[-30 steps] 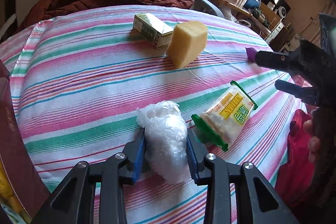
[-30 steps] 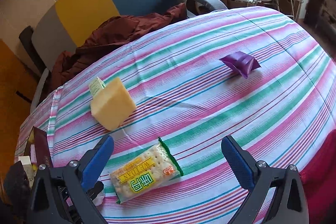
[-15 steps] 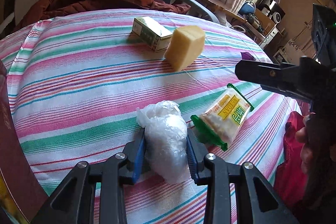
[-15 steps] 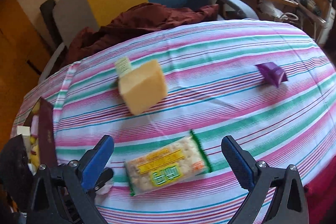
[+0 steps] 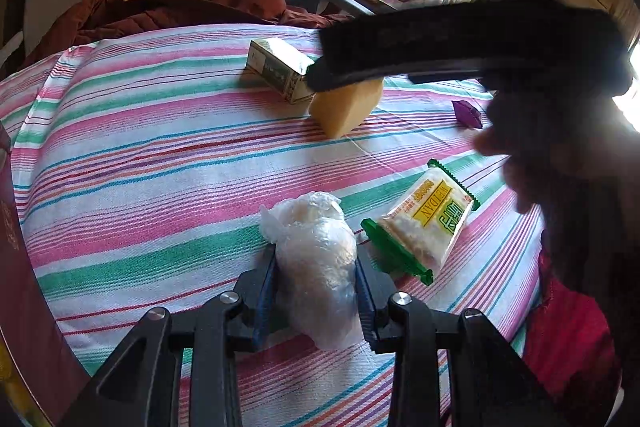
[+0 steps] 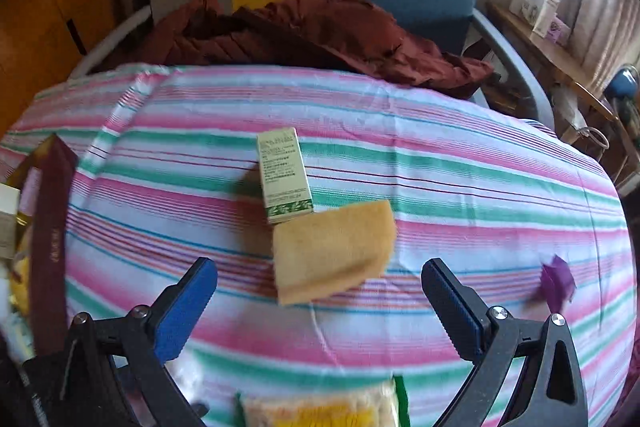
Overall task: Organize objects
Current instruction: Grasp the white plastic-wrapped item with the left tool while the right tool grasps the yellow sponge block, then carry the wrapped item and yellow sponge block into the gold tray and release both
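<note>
Clear plastic-wrapped bundle (image 5: 316, 267) pinched between the blue fingers (image 5: 267, 291) of the left gripper (image 5: 316, 301), resting on the striped desk (image 5: 140, 155). At its 3 o'clock, just beside, green-edged cracker packet (image 5: 424, 223). Toward 12 o'clock, yellow sponge (image 6: 332, 251) touching green-and-white box (image 6: 285, 175). Right gripper (image 6: 320, 303) spread wide, holding nothing, hovering over the sponge. Purple sachet (image 6: 557, 281) at the sponge's 3 o'clock, well apart.

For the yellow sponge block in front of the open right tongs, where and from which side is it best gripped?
Probably across the yellow sponge block's two broad faces, coming from the near side with the right tongs: the green box touches its far edge, while the near side is open.
</note>
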### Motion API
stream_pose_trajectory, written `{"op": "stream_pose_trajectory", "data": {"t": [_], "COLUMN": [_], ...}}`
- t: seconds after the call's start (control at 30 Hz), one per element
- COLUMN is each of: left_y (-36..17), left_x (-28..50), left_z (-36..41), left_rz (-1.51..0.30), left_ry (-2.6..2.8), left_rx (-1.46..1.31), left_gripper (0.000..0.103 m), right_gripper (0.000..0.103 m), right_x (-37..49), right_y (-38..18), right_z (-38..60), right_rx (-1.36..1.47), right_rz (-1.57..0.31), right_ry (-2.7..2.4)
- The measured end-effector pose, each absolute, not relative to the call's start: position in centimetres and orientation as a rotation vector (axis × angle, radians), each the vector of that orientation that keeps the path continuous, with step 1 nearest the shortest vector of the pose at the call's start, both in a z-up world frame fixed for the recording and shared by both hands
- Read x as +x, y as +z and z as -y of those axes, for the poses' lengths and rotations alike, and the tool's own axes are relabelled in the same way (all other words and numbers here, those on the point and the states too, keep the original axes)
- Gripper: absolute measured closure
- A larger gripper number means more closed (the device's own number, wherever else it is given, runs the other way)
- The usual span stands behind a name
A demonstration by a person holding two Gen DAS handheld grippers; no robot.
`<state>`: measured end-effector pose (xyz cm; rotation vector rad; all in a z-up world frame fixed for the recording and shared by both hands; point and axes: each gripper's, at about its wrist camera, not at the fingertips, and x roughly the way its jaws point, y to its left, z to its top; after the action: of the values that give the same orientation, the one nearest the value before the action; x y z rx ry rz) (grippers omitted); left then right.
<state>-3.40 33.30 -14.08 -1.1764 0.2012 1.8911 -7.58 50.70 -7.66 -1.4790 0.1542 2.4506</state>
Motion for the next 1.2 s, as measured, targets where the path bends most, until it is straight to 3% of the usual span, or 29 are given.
{"op": "stream_pose_trajectory", "data": {"t": [0.03,0.07,0.1,0.37,0.6,1.2], "left_y": [-14.0,-14.0,-14.0,-13.5,-9.7,-2.9], "left_x": [-3.3,-3.2,-3.2,-3.3,-0.8,1.4], "left_z": [-33.2,-33.2,-33.2,-32.8,-30.1,-20.5], "left_rz": [-0.205,-0.206,-0.207,-0.197,-0.256,-0.315], "left_ry": [1.892,1.892,1.892,1.909,1.998,2.292], "left_rx": [-1.172,-1.17,-1.168,-1.202,-1.107,-0.932], "left_gripper": [0.068,0.068,0.068,0.069,0.069,0.069], "right_gripper": [0.01,0.039,0.044,0.045,0.044,0.044], "right_x": [-7.8,-7.5,-7.1,0.1,3.4,3.7], "right_y": [-8.1,-8.2,-8.0,-4.0,-5.9,-4.4], "right_z": [-50.9,-51.1,-51.2,-49.0,-47.3,-45.3], "right_rx": [-1.487,-1.485,-1.472,-1.293,-1.305,-1.223], "right_rz": [-0.152,-0.179,-0.213,-0.4,-0.476,-0.406], "right_ry": [2.428,2.432,2.447,2.514,2.544,2.691]}}
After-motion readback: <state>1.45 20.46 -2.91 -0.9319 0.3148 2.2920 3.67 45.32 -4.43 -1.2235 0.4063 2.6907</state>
